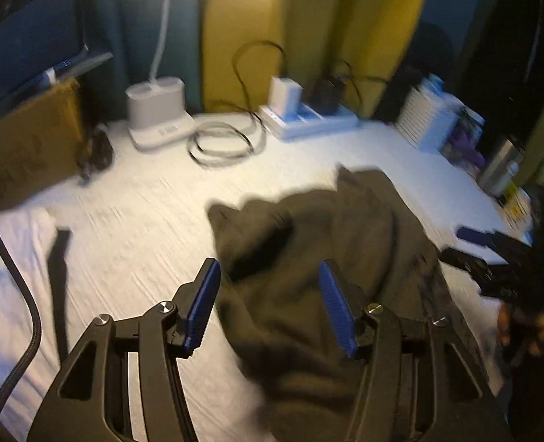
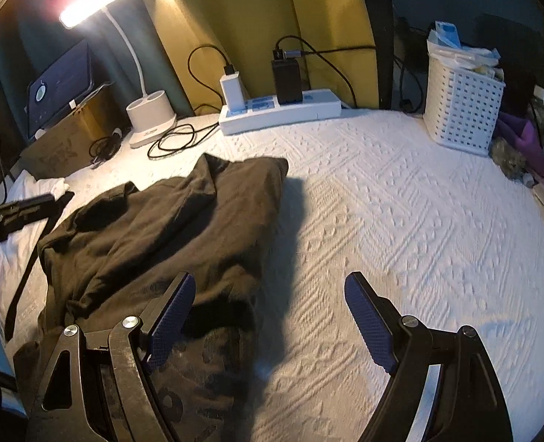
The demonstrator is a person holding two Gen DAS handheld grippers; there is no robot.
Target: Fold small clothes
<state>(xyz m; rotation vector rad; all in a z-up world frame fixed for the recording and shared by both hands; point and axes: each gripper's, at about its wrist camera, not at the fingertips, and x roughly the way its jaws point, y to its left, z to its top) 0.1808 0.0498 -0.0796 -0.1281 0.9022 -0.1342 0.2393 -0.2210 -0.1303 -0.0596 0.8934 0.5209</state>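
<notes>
A dark olive-brown garment lies crumpled on the white textured bedspread. My left gripper is open and empty just above the garment's near left part. In the right wrist view the same garment fills the left half. My right gripper is open and empty over the garment's right edge, its left finger above cloth and its right finger above bare bedspread. The left gripper shows at the left edge of the right wrist view, and the right gripper at the right edge of the left wrist view.
At the back stand a lamp base, a power strip with chargers and coiled cables. A white basket and purple items sit at the right. A cardboard box and a screen are at the left.
</notes>
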